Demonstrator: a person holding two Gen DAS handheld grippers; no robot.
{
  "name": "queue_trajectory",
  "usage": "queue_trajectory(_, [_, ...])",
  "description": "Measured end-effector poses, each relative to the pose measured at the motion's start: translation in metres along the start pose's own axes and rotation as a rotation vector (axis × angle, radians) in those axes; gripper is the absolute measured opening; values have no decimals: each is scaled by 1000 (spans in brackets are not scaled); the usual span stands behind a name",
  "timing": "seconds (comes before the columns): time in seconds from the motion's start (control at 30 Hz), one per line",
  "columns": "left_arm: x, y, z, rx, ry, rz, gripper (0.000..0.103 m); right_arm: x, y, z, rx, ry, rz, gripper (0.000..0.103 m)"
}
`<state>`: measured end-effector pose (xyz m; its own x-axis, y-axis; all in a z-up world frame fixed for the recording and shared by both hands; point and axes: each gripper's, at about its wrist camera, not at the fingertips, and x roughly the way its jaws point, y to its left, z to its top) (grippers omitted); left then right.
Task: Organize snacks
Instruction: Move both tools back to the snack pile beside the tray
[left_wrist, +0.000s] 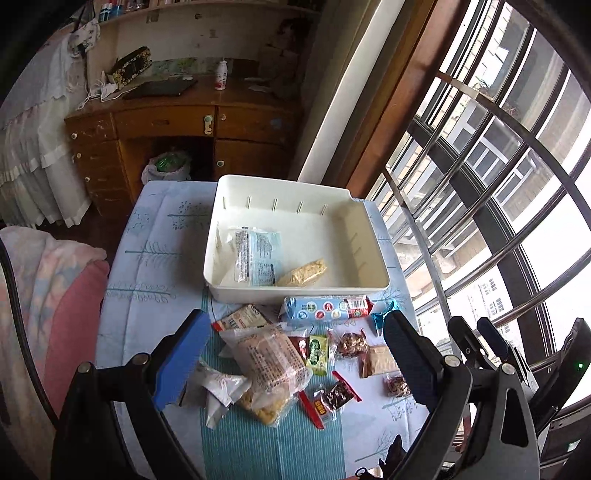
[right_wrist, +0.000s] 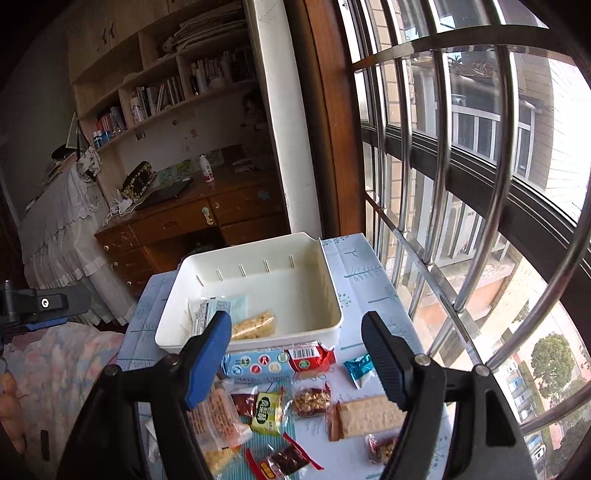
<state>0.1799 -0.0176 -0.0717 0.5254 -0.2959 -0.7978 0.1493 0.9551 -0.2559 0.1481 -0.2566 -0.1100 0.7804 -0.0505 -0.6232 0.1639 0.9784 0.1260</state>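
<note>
white plastic bin (left_wrist: 369, 254) holds two snack packets (left_wrist: 256, 256); the loose snacks (left_wrist: 325, 309) lie just in front of it. left gripper (left_wrist: 291, 354) and right gripper (right_wrist: 295, 354) hover over them, both spread wide, gripping nothing.

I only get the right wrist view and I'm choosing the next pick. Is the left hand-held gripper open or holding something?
Observer: The left hand-held gripper is open and holds nothing.
Operator: Does my finger hide anything left of the big clear packet?
Observer: Yes, a crumpled white packet lies there, touching it.
Operator: And nearer the tray?
Observer: A red-and-white packet lies in front of the white tray, left of the blue biscuit roll.
</note>
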Motion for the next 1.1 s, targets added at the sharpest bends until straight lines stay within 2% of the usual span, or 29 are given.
queue_trajectory(0.17, [-11, 7, -36, -8, 21, 31, 94, -21, -12, -26, -8, 32, -12, 74])
queue_trajectory(0.47, [-18, 29, -73, -26, 85, 48, 94, -48, -31, -65, 5, 102, -34, 74])
queue_trajectory(0.8, [13, 52, -91, 60, 252, 76, 94, -58, -51, -92, 106, 183, -89, 74])
queue_trajectory(1.1, [53, 77, -84, 166, 372, 88, 94, -45, -58, -113, 310, 295, -131, 74])
